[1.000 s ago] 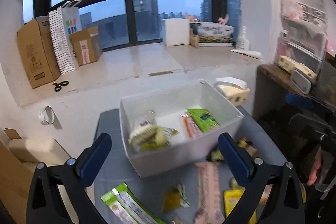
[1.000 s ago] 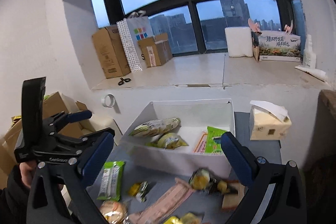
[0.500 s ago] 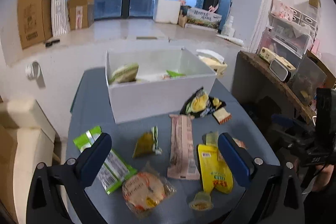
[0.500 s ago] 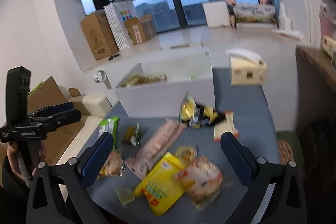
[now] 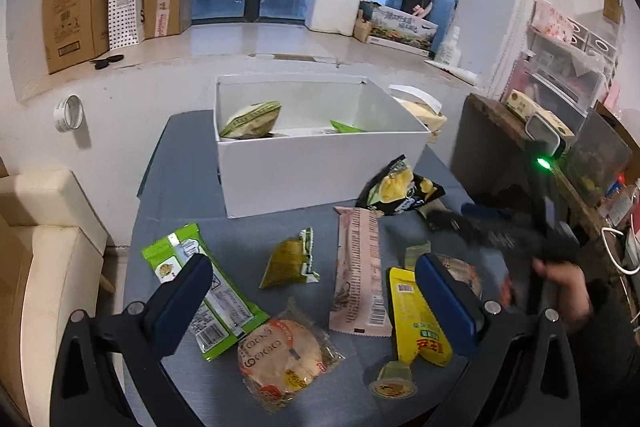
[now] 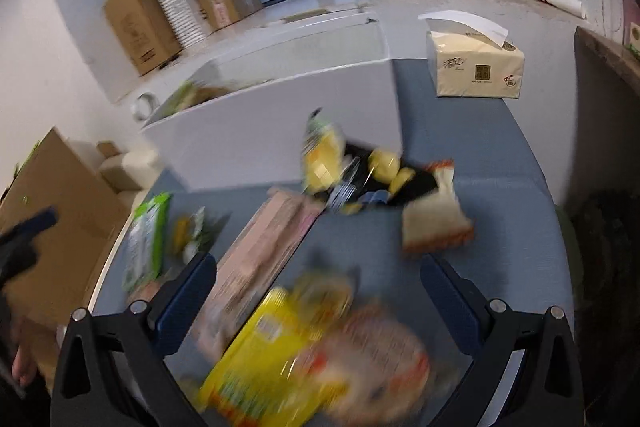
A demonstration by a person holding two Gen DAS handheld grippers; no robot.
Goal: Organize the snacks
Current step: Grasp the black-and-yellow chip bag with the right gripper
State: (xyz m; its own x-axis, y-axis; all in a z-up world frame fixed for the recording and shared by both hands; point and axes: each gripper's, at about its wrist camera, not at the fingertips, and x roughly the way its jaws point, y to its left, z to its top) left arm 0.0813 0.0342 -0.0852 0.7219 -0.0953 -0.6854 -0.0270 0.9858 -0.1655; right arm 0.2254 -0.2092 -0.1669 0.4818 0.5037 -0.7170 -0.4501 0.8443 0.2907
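While 2 tongs (image 5: 313,301) gape, 1 box (image 5: 320,171), 1 table (image 5: 248,227)

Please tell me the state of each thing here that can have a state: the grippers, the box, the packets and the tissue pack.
Left gripper: open, empty, above the packets.
Right gripper: open, empty.
White box: open on top, a few snacks inside.
Pink packet: sealed, flat on the table.
Green packet: sealed, flat, outside the box.
Round cake packet: sealed, outside the box.
Tissue pack: opened, one sheet sticking out.

Glossy plastic snack wrappers (image 5: 360,267) (crinkled) lie on a matt grey table (image 5: 248,231).
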